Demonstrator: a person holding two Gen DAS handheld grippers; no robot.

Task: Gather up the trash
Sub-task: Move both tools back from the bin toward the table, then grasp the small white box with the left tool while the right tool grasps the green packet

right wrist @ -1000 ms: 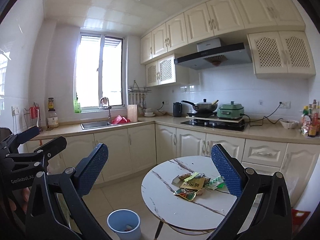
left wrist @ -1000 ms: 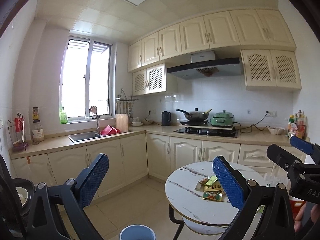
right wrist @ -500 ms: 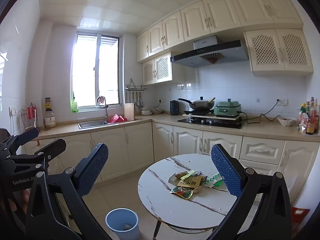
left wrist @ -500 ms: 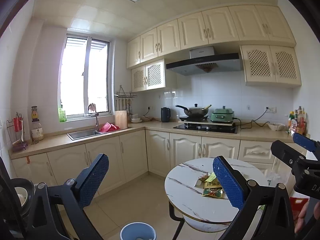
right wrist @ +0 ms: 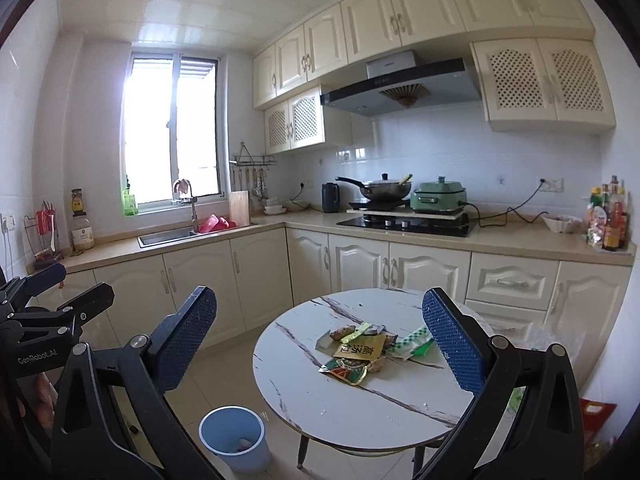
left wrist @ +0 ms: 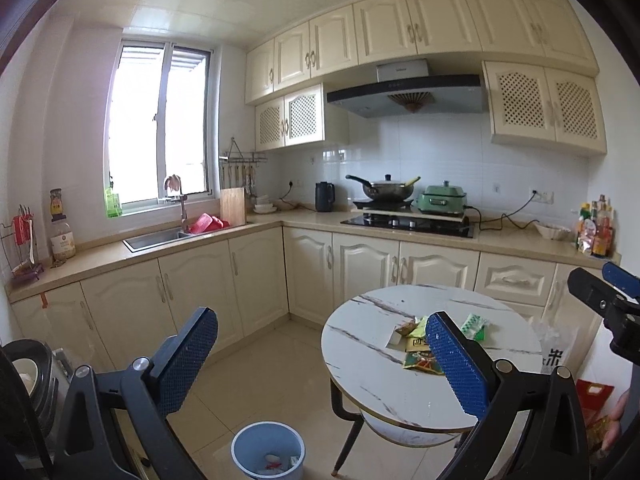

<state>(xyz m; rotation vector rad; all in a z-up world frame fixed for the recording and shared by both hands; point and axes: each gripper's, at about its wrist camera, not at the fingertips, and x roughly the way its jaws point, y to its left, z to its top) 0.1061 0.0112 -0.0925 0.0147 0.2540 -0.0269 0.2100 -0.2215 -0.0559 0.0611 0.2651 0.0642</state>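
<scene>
Above the floor, left claw [left wrist: 320,360] and right claw [right wrist: 320,360] level, spread wide, empty.

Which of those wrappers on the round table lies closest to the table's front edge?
The red-and-green wrapper. It lies at the front of the pile, nearest the table edge, just ahead of the gold packet; the green-and-white wrapper lies farther back and to the right.
</scene>
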